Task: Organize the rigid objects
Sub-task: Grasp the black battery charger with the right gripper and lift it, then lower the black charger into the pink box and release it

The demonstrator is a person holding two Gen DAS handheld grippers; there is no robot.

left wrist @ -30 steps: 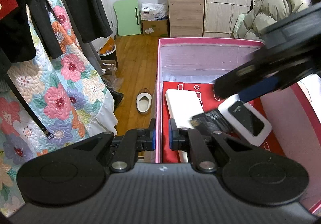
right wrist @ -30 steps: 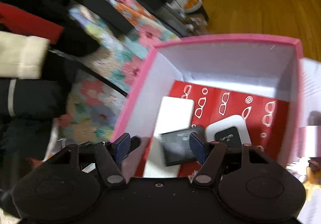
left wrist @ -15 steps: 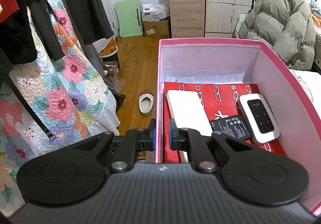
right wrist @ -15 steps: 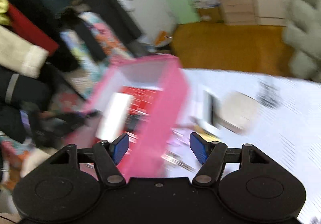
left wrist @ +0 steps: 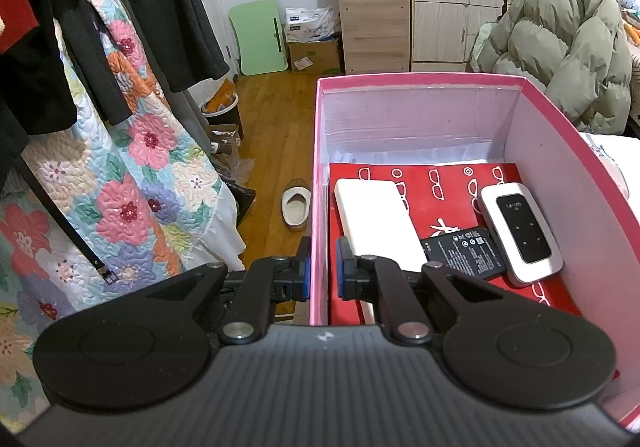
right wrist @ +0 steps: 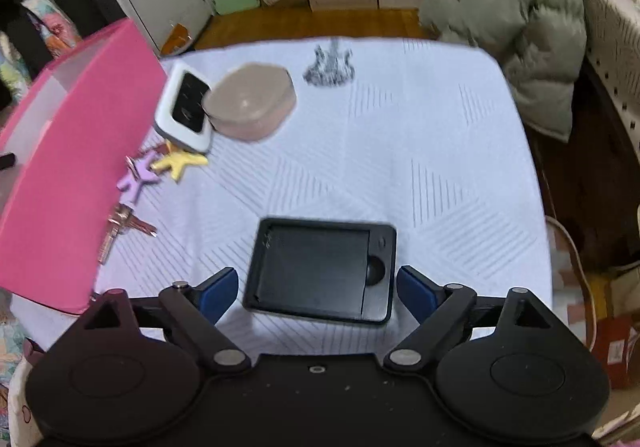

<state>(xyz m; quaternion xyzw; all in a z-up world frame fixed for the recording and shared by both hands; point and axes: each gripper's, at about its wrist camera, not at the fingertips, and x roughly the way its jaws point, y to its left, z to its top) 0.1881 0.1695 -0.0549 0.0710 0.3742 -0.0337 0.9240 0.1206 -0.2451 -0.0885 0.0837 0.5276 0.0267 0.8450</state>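
My left gripper is shut on the left wall of the pink box. In the box lie a white power bank, a black battery and a white pocket router on a red sheet. My right gripper is open and empty above the white table. A black flat device lies between its fingers. Further off lie a second white router, a beige case, star-shaped key fobs and keys beside the pink box.
The box stands at the left edge of the white table. Hanging clothes and a floral quilt are to the left. A green puffer jacket lies beyond the table's far right corner. Wood floor and cabinets are behind.
My right gripper left the box after dropping the black battery there, swung right over the table and now hovers around the black flat device. The left gripper has not moved.
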